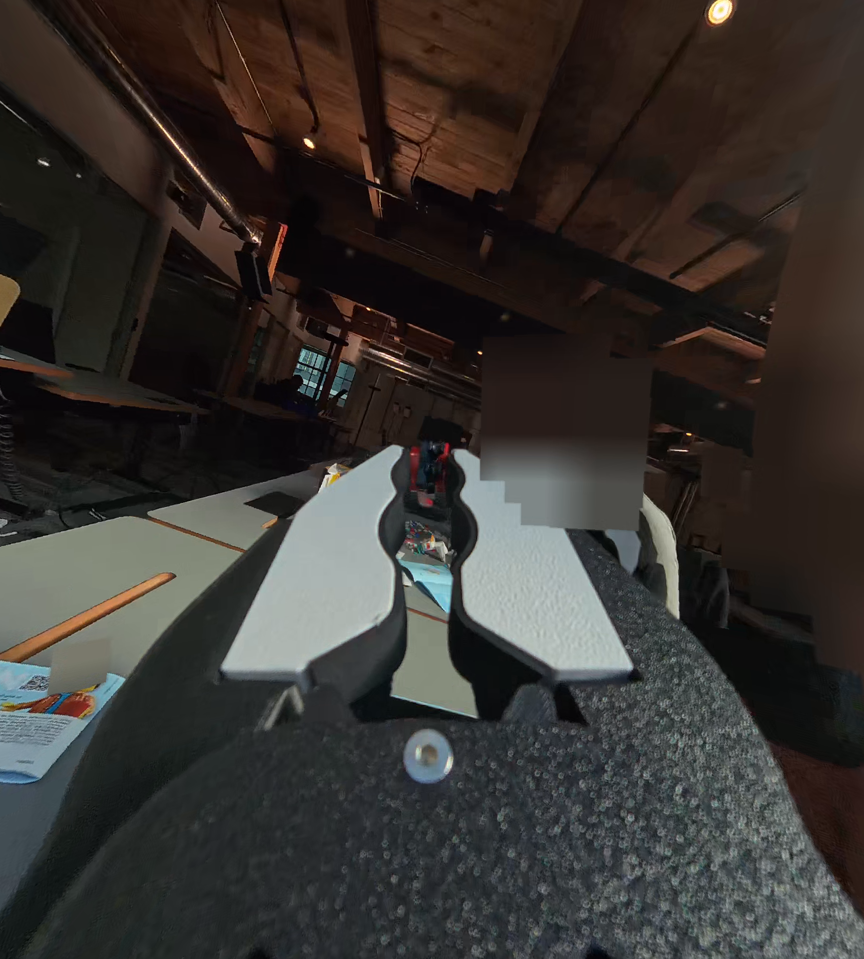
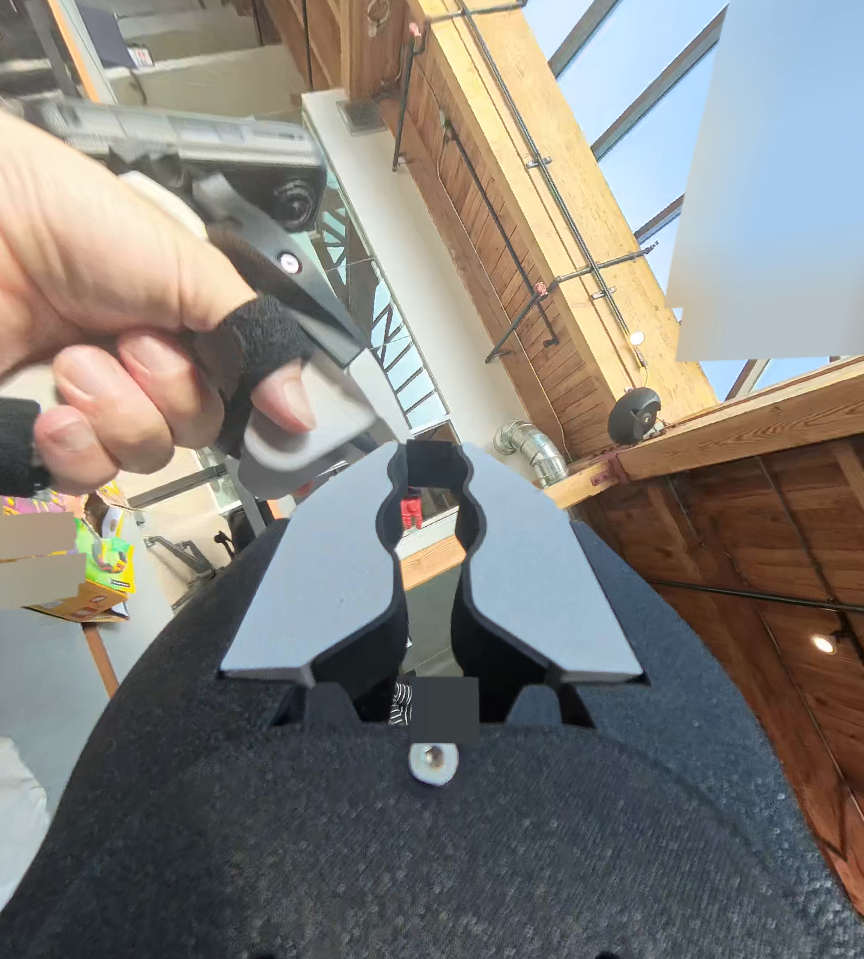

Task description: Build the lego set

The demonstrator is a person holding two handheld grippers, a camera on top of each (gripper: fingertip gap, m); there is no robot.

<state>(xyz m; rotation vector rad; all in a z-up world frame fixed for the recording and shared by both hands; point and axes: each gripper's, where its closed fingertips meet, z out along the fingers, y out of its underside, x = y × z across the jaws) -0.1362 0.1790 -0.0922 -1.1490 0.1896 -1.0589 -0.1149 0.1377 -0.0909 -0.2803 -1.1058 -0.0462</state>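
Observation:
My left gripper (image 1: 427,456) is shut on a small red, black and blue lego assembly (image 1: 428,469), held at the fingertips above the table. My right gripper (image 2: 429,451) points up towards the ceiling and is shut on a small black lego piece (image 2: 427,467) at its tips. A red lego part (image 2: 411,511) shows through the gap between the right fingers. In the right wrist view, a hand (image 2: 82,311) holds the left gripper (image 2: 294,436) at the upper left, close to the right gripper's tips.
A pile of loose lego pieces (image 1: 422,539) and a blue sheet (image 1: 432,576) lie on the grey table (image 1: 82,576). An instruction booklet (image 1: 19,721) lies at the near left. A yellow and green box (image 2: 102,571) stands at the left. Left and right tips are no more than a few centimetres apart.

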